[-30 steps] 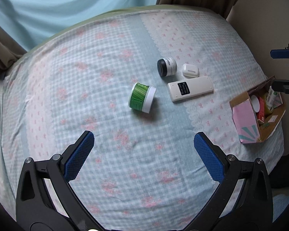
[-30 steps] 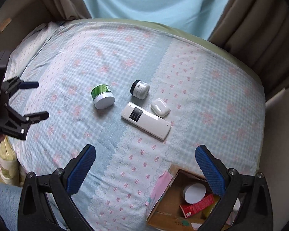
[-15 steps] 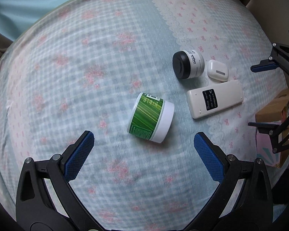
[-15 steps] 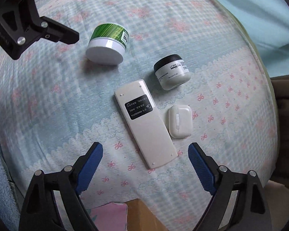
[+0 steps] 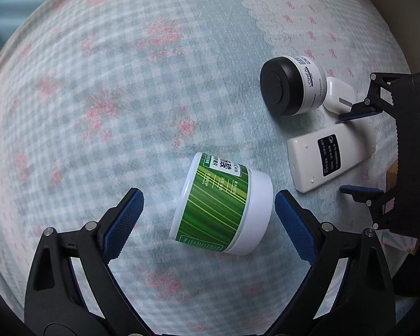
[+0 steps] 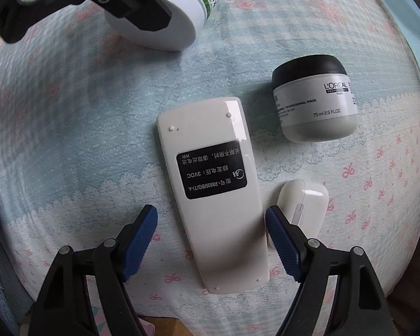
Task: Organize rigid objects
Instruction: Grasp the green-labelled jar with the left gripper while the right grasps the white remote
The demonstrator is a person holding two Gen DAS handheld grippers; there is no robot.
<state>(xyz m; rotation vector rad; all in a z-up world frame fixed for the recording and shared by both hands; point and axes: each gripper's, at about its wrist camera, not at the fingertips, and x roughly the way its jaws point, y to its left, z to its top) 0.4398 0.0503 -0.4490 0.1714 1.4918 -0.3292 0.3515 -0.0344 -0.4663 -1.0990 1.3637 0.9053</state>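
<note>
Both of your grippers have dropped much closer to the bedspread (image 5: 103, 89) than they were half a second ago, and each now straddles its own target. Your left gripper (image 5: 208, 210) has its fingers spread wide, one blue pad on either side of the green tub (image 5: 219, 205), which lies on its side with the white lid toward your right finger. Neither pad looks to be touching it, though the right pad is just beside the lid and the fisheye makes that gap hard to judge. A moment ago the tub sat well ahead of the fingertips; now it lies between them.

Your right gripper (image 6: 211, 225) is likewise spread, its fingers flanking the lower half of the white remote (image 6: 218, 184), which lies face down with the black label up. Your right fingertip (image 6: 277, 226) sits in the narrow space between the remote and the white earbud case (image 6: 302, 204), partly covering the case. Earlier the remote lay ahead of the pads, not between them.

Beyond the remote, the black-lidded jar (image 6: 316, 100) lies on its side, near the case and apart from the remote. None of the four objects appears to have shifted on the cloth. At the bottom of the right wrist view, a corner of the cardboard box (image 6: 165, 327) shows.
</note>
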